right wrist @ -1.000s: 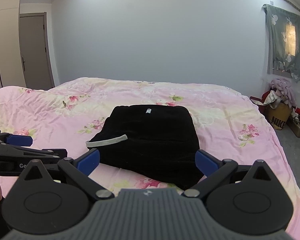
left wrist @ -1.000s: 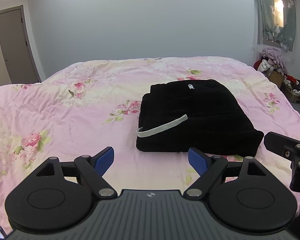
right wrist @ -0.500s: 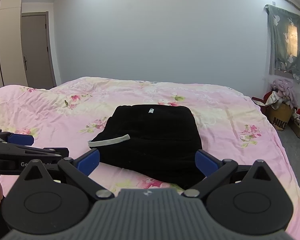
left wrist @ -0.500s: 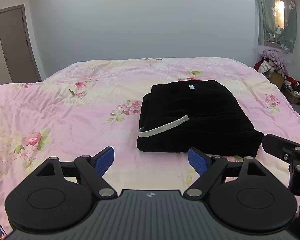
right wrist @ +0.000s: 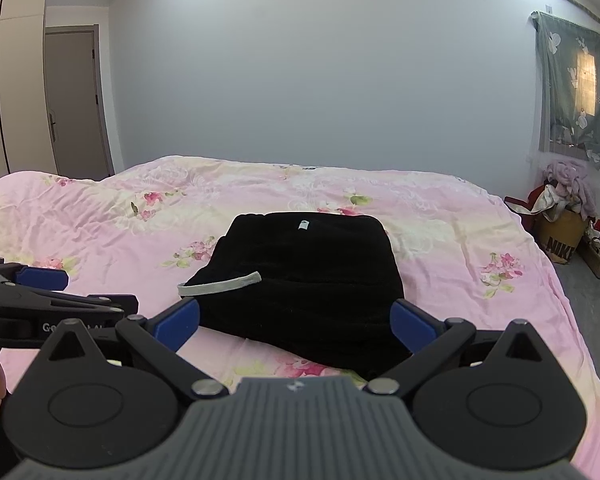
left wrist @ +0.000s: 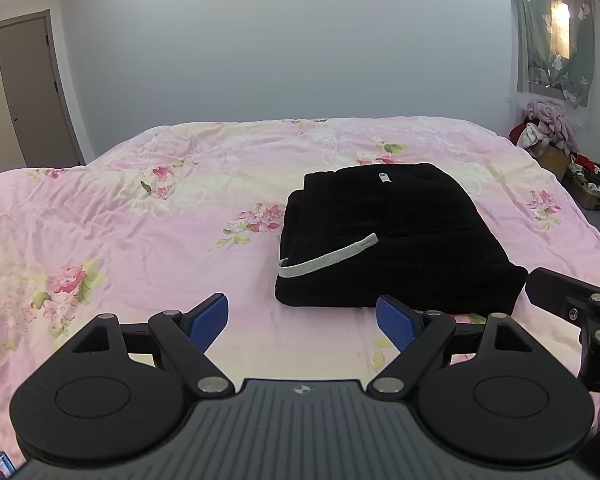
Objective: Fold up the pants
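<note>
The black pants (left wrist: 384, 240) lie folded into a compact rectangle on the pink floral bed, with a grey drawstring (left wrist: 328, 258) across the near left part. They also show in the right wrist view (right wrist: 312, 276). My left gripper (left wrist: 302, 322) is open and empty, just short of the pants' near edge. My right gripper (right wrist: 294, 322) is open and empty, held above the pants' near edge. The right gripper's fingers (left wrist: 568, 300) show at the left view's right edge.
The pink floral bedspread (left wrist: 140, 232) covers the whole bed. A door (right wrist: 76, 104) stands at the far left. A pile of clothes and boxes (right wrist: 568, 216) sits on the floor at the right, under a curtained window (right wrist: 576, 88).
Both grippers have drawn back and risen very slightly. The pants have not moved.
</note>
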### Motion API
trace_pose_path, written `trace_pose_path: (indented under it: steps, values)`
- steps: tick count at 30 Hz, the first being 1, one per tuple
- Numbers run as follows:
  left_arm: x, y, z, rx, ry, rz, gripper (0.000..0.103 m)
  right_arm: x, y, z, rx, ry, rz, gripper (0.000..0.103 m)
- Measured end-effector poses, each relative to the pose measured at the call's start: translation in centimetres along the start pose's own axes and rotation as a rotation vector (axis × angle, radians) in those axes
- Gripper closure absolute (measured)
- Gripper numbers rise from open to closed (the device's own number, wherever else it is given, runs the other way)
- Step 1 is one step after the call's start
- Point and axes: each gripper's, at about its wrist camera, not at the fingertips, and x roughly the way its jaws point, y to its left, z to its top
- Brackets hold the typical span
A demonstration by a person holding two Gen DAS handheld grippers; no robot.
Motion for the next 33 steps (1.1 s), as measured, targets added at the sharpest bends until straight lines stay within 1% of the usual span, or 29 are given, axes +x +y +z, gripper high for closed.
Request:
trace_pose_path:
  steps: [33]
  values:
    - [-0.22,-0.27,0.22,-0.014,0.006,0.001,0.005,0.08,0.08,-0.02,-0.003,0.014,0.017,0.005]
